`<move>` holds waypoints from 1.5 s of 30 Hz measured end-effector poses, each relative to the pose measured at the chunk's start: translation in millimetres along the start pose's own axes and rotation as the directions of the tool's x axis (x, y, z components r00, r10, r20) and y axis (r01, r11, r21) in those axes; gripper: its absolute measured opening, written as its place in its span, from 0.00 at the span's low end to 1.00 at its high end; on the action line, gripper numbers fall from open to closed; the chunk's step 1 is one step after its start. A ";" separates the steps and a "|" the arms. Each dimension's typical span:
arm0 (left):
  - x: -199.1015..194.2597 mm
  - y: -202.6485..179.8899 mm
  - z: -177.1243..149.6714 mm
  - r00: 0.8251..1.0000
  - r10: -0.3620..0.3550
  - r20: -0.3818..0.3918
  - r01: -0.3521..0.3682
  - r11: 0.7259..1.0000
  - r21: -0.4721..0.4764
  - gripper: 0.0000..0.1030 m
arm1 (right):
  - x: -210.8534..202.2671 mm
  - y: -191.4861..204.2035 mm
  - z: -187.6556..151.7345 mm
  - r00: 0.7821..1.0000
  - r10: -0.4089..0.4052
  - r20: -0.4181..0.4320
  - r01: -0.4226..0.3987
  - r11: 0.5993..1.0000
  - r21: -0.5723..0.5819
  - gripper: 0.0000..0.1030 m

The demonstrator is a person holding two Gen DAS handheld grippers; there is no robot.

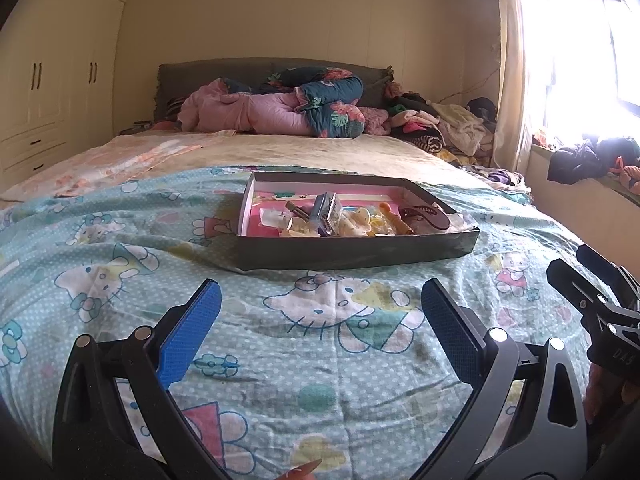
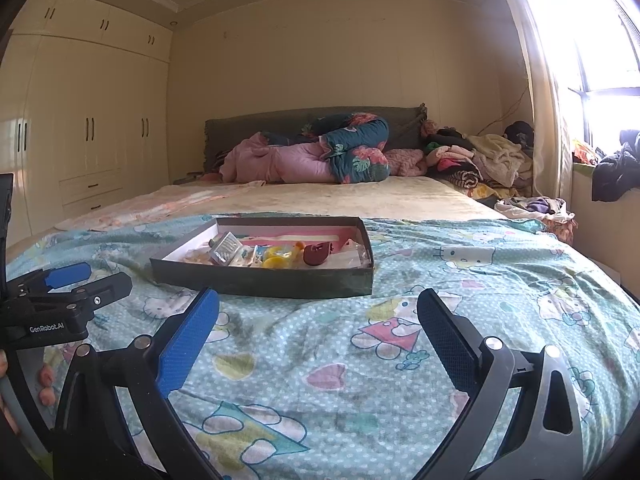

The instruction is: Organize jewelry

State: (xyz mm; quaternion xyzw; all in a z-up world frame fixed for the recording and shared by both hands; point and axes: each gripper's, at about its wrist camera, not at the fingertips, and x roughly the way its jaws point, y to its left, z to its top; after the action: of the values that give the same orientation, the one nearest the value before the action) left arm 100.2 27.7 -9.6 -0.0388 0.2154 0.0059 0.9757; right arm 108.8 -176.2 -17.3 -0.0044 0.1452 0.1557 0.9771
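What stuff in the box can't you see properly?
- Small items in the box: too small and jumbled in both views to name.
- Box floor nearest the cameras: hidden by its front wall.
- Dark red clip: shape unclear, partly behind neighbours.

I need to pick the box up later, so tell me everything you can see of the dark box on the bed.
The box is a shallow, open, rectangular tray with dark greenish outer walls that look like card, and a pink and white inside. It lies flat on the cartoon-print sheet, ahead of both open grippers, touched by neither. Inside lies a loose jumble: a dark red hair claw, a clear plastic case, yellow pieces and small packets.
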 end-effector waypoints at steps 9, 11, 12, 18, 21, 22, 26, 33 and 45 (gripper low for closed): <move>0.4 -0.4 0.7 1.000 0.004 -0.001 -0.004 1.000 0.000 0.89 | -0.5 -0.6 -0.2 1.000 -0.002 0.000 0.002 1.000 0.001 0.94; 0.5 -0.7 0.8 1.000 0.006 -0.002 -0.006 1.000 0.001 0.89 | -0.6 -0.7 -0.3 1.000 -0.001 -0.001 0.001 1.000 0.002 0.94; 0.2 -0.4 1.1 1.000 0.006 -0.001 -0.006 1.000 0.000 0.89 | -0.7 -0.5 -0.4 1.000 -0.002 0.000 0.002 1.000 0.000 0.94; 0.1 0.0 1.2 1.000 0.011 -0.002 -0.011 1.000 0.002 0.89 | -0.6 -0.6 -0.3 1.000 -0.001 -0.001 0.001 1.000 0.001 0.94; 0.1 -0.1 1.2 1.000 0.012 -0.002 -0.012 1.000 0.002 0.89 | -0.6 -0.6 -0.3 1.000 -0.001 -0.001 0.001 1.000 0.001 0.94; 0.3 0.7 1.4 1.000 0.009 -0.002 -0.009 1.000 0.002 0.89 | -0.7 -0.6 -0.4 1.000 -0.001 0.000 0.001 1.000 0.002 0.94; 0.1 2.2 2.0 1.000 0.016 -0.002 -0.016 1.000 0.004 0.89 | -1.3 -0.2 -0.6 1.000 0.001 0.001 -0.001 1.000 0.003 0.94; -0.3 1.4 1.5 1.000 0.014 -0.001 -0.014 1.000 0.003 0.89 | -0.5 1.8 -0.4 1.000 0.004 -0.001 -0.004 1.000 0.001 0.94; -0.6 1.5 1.5 1.000 0.013 0.001 -0.013 1.000 0.004 0.89 | -0.3 2.7 -0.4 1.000 0.005 -0.002 -0.005 1.000 0.000 0.94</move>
State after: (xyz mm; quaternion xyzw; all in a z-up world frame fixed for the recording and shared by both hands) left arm 100.2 29.3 -8.1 -0.0352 0.2154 0.0117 0.9758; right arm 107.6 -173.8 -17.5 -0.0039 0.1462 0.1582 0.9765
